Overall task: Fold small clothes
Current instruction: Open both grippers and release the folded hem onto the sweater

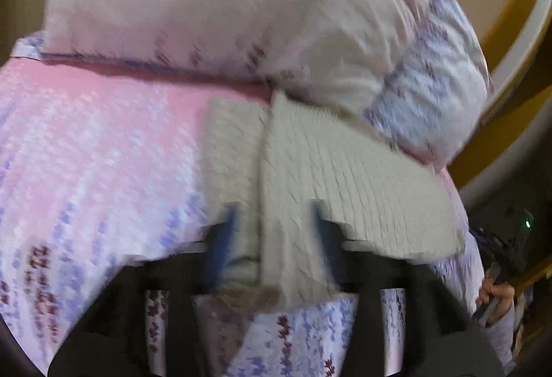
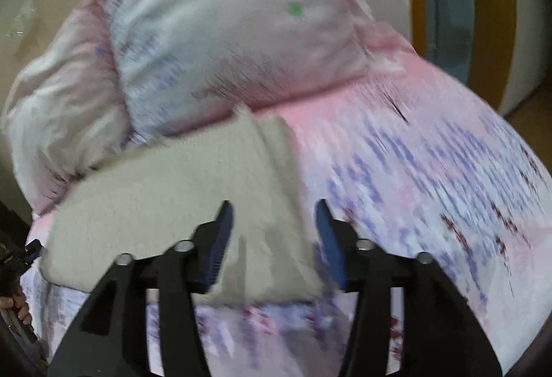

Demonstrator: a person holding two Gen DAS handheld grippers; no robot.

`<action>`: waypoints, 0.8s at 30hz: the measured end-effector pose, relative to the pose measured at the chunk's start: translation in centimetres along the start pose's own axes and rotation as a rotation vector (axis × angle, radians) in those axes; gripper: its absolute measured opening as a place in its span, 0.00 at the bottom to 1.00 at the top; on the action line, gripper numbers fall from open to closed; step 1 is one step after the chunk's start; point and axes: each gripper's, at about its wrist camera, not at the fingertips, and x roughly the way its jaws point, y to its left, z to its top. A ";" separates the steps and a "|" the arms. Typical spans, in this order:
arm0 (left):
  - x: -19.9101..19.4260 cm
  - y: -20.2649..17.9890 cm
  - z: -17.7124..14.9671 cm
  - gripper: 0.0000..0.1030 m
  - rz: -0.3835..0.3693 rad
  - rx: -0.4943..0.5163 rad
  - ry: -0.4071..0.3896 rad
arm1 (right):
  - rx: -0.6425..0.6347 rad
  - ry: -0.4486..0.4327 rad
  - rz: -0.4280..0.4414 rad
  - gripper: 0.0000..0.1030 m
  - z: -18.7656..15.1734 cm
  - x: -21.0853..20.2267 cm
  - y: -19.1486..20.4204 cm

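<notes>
**Both tongs open over folded grey cloth on bed**

Bed (image 1: 86, 152): pink sheet with a purple and dark red flower print, fills most of both views. All frames are motion-blurred, so fine detail is soft.

Pillows: a big pale pillow (image 1: 214, 8) lies across the head of the bed and carries a small green mark. A second pillow (image 1: 438, 80) in the same flower print sits beside it, toward the bed edge. In the right wrist view the big one (image 2: 234, 32) is at top centre, the other at far left.

Cloth (image 1: 345, 177): grey, textured knit, lying on the sheet just in front of the pillows, its far corner touching or tucked against the big pillow. It looks folded: a ridge runs down it and one layer overlaps another. Its near edge hangs between the fingers of both tongs.

Left tongs (image 1: 274, 216): jaws stand apart, blue pads either side of the cloth's near edge. Can't see the pads pressing on it, so I read it as not gripped.

Right tongs (image 2: 272, 215): same story, jaws apart, cloth (image 2: 172, 190) corner lies between the pads, the right pad clearly off the fabric.

Small stuff: a hand (image 1: 496, 294) on the other tool's handle shows at the right edge of the left wrist view. Yellow door frame (image 2: 493, 15) behind the bed.
</notes>
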 end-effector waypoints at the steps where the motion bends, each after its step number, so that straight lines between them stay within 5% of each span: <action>1: -0.3 0.6 0.4 0.69 0.017 -0.020 -0.021 | -0.023 -0.006 0.028 0.61 0.4 0.0 1.0; 6: 0.9 3.0 1.5 0.69 -0.005 -0.128 0.043 | -0.191 0.062 0.108 0.64 0.4 2.9 8.1; 12: 3.3 3.1 1.7 0.69 -0.004 -0.127 0.119 | -0.328 0.101 0.064 0.64 -0.7 6.3 14.2; 16: 4.3 2.7 2.0 0.69 -0.080 -0.144 0.137 | -0.387 0.151 -0.009 0.70 -1.6 8.6 15.8; 24: 5.5 1.3 2.2 0.70 -0.092 -0.113 0.140 | -0.403 0.151 -0.023 0.76 -2.3 9.2 15.6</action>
